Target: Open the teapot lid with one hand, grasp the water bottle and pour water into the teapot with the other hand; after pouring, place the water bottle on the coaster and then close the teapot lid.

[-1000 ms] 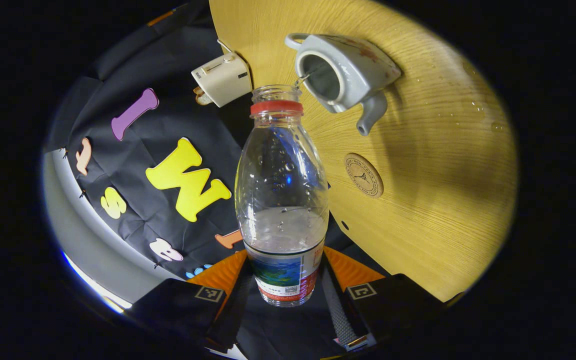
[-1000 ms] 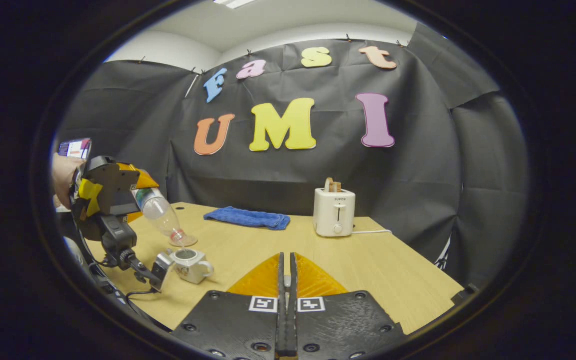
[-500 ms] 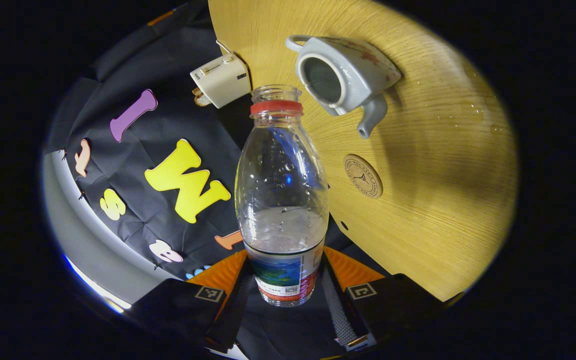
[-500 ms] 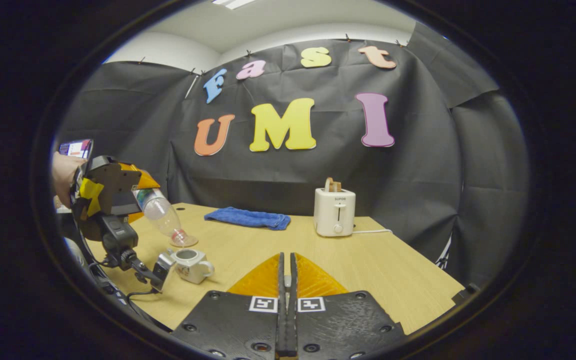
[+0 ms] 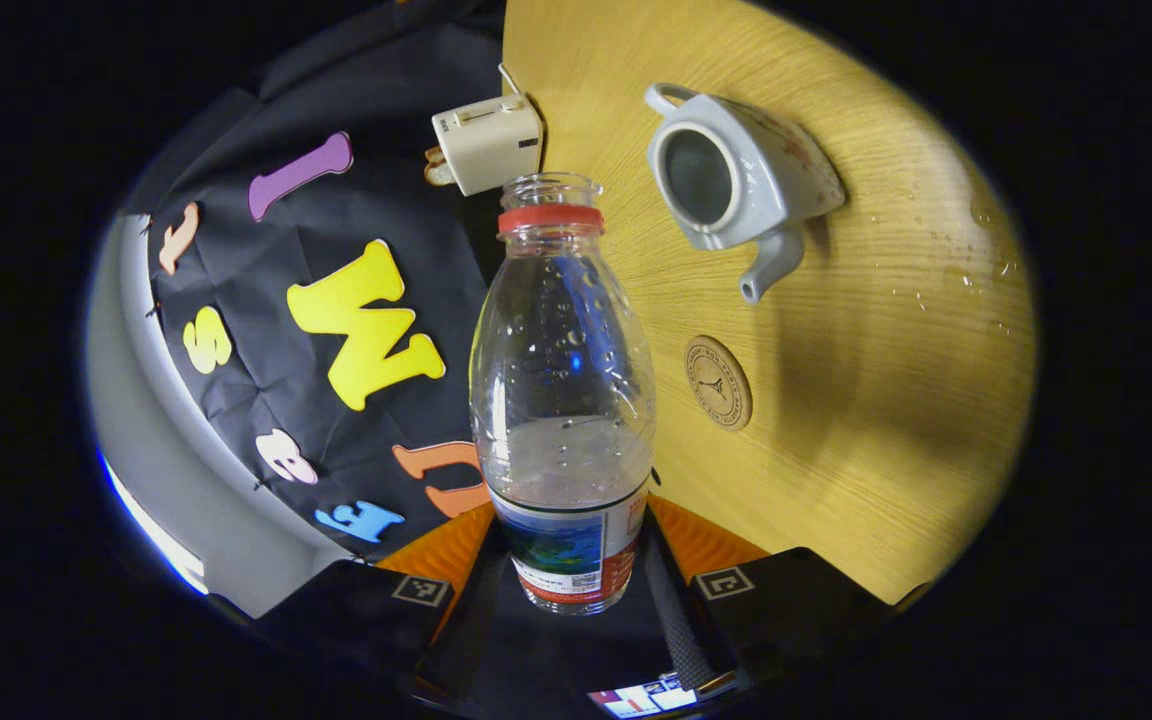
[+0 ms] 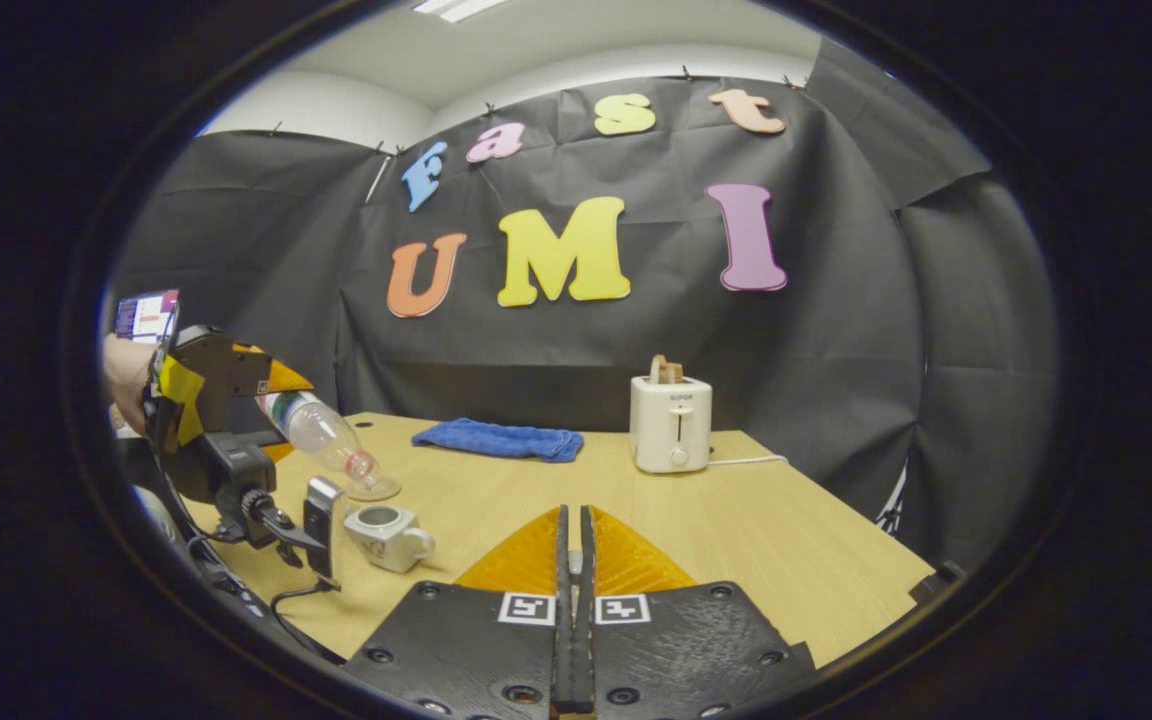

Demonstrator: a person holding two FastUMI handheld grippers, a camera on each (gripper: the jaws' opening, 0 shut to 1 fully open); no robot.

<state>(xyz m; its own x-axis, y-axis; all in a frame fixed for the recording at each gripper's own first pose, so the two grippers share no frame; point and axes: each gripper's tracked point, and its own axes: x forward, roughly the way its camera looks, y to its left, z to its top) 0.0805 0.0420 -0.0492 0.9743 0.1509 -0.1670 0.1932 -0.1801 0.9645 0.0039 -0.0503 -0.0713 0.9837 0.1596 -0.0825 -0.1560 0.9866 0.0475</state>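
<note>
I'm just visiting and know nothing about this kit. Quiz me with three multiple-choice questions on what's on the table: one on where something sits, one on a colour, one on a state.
1. The round coaster lies:
A. under the bottle
B. bare on the table, beside the teapot's spout
C. on the toaster

2. The folded cloth is:
A. blue
B. red
C. white

3. The teapot is:
A. lidded
C. tipped over
B. open, lid off

Answers: 1 B, nothing rests on it. 2 A, blue, near the white toaster. 3 B, its dark hollow shows.

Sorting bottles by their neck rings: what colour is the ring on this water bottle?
Red, on the water bottle; clearest in the left gripper view.
</note>
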